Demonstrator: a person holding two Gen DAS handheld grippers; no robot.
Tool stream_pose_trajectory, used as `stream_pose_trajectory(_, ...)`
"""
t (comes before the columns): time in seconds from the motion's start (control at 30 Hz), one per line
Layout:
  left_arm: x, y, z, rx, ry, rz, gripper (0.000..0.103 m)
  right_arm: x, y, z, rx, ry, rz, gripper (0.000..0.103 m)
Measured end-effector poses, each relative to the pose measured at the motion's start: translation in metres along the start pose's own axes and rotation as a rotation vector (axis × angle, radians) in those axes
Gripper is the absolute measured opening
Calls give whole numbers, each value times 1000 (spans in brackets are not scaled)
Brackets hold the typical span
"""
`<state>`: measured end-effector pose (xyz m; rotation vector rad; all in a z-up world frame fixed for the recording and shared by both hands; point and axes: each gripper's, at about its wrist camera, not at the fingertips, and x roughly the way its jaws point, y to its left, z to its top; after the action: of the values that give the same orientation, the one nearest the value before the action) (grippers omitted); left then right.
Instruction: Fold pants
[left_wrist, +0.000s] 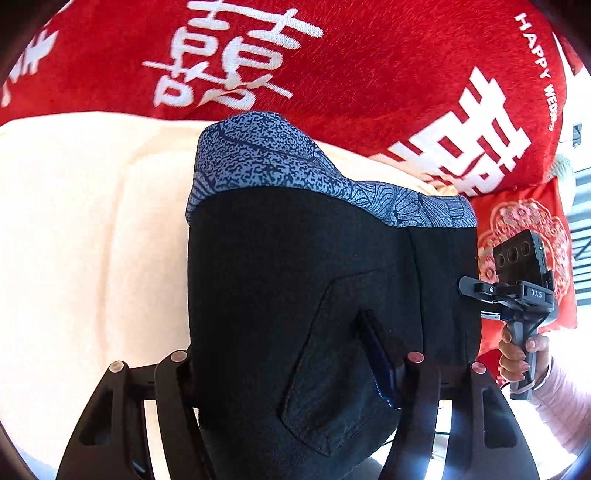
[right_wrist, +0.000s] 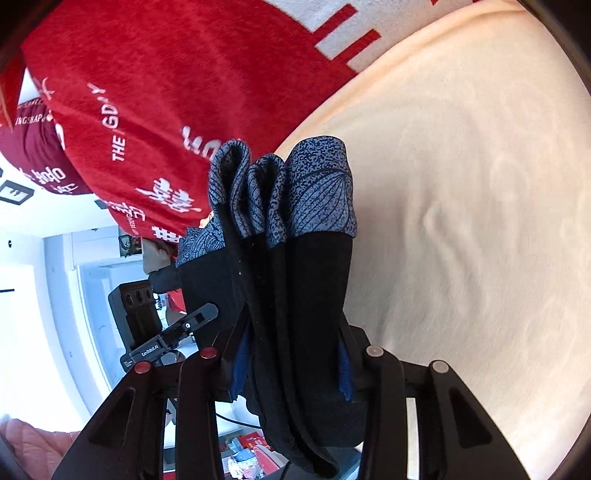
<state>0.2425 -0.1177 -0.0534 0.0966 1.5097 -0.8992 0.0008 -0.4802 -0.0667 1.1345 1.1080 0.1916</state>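
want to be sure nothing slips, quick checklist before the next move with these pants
1. left gripper closed on the pants: ok, black cloth fills the jaws.
2. right gripper closed on the pants: ok, bunched layers between its fingers.
3. Patterned blue band hanging free: ok.
4. Cream bedcover bare for laying down: ok.
5. Red blanket clear of the cloth: cannot tell.
6. Layers lined up evenly: cannot tell.

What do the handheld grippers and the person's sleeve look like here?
Both are black: the left gripper has red-capped pivot pins, the right gripper red and silver ones, with blue finger pads. The right carries a three-lens camera block marked "DAS". The sleeve is pale pink.
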Motion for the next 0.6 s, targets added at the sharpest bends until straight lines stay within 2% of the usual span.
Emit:
stream_pose_trajectory(0.17,-16,15,-31,18,25,5,68,10,4,-50,40,-31,5,42)
stream_pose_trajectory(0.33,-11,48,-59,-6,56,6,68,37,-9,-77,77,-40,-4,43)
stream_pose_trajectory(0.4,-2,63,-67,-11,59,18,68,52,-12,-81,81,-34,-38,45)
stream_pose_trajectory(0.47,10,79,-74,-47,80,48,70,69,-21,-83,120,-17,-113,53)
stream_pose_trajectory(0.5,15,88,-78,-71,88,53,77,73,-23,-84,128,-14,-152,57)
stream_pose_trajectory(0.6,5,96,-84,-77,44,79,79,65,-21,-89,126,-46,-199,65)
